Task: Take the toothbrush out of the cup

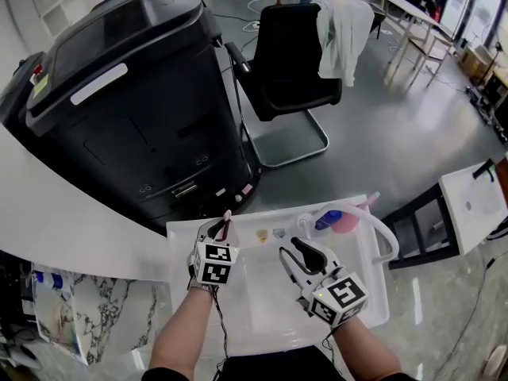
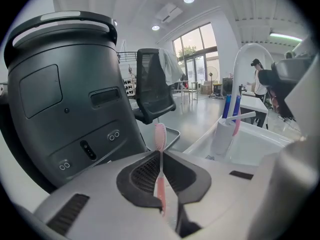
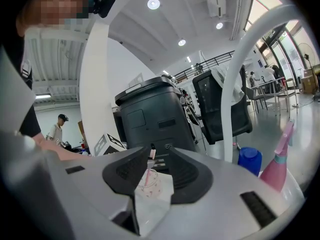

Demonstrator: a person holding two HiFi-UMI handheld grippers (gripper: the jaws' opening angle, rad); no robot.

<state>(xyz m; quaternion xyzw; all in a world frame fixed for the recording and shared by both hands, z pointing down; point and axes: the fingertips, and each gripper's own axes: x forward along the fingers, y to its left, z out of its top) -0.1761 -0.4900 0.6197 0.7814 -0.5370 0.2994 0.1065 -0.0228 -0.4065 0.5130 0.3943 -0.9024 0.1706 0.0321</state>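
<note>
My left gripper (image 1: pixel 221 230) (image 2: pixel 161 159) is shut on a pink toothbrush (image 1: pixel 227 222) (image 2: pixel 160 134), whose head sticks up beyond the jaws. It works at the far left corner of the white basin (image 1: pixel 262 316). In the right gripper view the brush (image 3: pixel 147 173) still reaches down into a clear, pink-patterned cup (image 3: pixel 149 185). That cup shows beyond the parted jaws of my right gripper (image 1: pixel 295 252) (image 3: pixel 152 166), which is open with nothing in it, to the right over the basin. The left gripper hides most of the cup in the head view.
A white arched faucet (image 1: pixel 379 227) stands at the basin's far right, beside a blue-capped bottle (image 1: pixel 332 217) and a pink one (image 1: pixel 348 222). A white holder with blue brushes (image 2: pixel 220 136) sits there too. A big black machine (image 1: pixel 135 94) and a black chair (image 1: pixel 290 54) stand beyond.
</note>
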